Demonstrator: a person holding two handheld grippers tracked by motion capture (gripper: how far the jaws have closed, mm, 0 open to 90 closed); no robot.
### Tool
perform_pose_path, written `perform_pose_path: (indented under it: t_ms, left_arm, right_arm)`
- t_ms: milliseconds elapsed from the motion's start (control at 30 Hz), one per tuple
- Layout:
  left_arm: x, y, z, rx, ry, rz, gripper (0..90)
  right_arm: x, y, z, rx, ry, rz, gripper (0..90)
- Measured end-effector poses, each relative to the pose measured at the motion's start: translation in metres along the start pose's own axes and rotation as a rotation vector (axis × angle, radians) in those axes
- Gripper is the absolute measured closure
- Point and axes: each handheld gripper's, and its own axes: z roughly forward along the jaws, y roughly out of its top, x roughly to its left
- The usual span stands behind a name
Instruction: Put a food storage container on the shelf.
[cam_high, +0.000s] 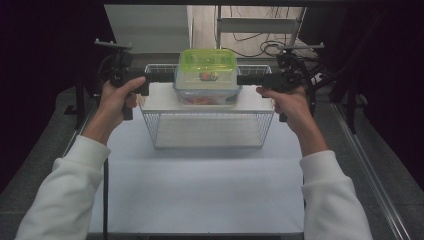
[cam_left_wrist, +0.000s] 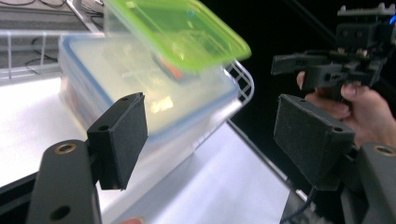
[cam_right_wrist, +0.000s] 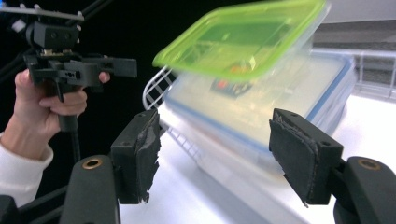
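While both claws stand released, left claw (cam_high: 167, 79) and right claw (cam_high: 244, 79) flank the green-lidded clear plastic box (cam_high: 208, 67), its long axis running between them.

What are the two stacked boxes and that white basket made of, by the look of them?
The green-lidded box and the blue-rimmed box under it look like clear, glossy plastic: their contents show through the walls. The basket seems to be thin metal wire with a white coating, judging by its open grid.
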Motion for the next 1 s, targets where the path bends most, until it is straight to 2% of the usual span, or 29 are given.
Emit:
perform_pose_path:
  t_ms: [33,67,233,433,567,667,767,1000]
  left_arm:
    - [-0.004,-0.014,-0.004,0.012,0.002,0.015,24.9]
    - [-0.004,-0.014,-0.004,0.012,0.002,0.015,24.8]
    - [-0.012,-0.049,-0.014,0.029,0.022,0.046,24.9]
    - [-0.018,-0.089,-0.019,0.036,0.015,0.065,24.7]
    - [-0.021,-0.117,-0.02,0.039,0.028,0.092,24.8]
    - [-0.02,-0.136,-0.018,0.05,0.023,0.092,24.8]
    - [-0.018,-0.153,-0.015,0.074,0.041,0.106,24.8]
    - [-0.014,-0.181,-0.009,0.11,0.061,0.114,24.8]
  right_arm:
    - [0.004,-0.01,-0.004,0.01,0.0,-0.024,33.1]
    - [0.004,-0.01,-0.004,0.01,0.0,-0.024,33.1]
    - [0.014,-0.037,-0.011,0.045,0.006,-0.07,33.0]
    - [0.022,-0.071,-0.013,0.072,0.027,-0.099,32.6]
    - [0.019,-0.096,-0.013,0.082,0.025,-0.096,32.5]
    - [0.013,-0.117,-0.012,0.085,0.02,-0.09,32.4]
    - [0.007,-0.136,-0.012,0.092,0.016,-0.079,32.4]
    - [-0.006,-0.172,-0.007,0.119,0.008,-0.05,32.4]
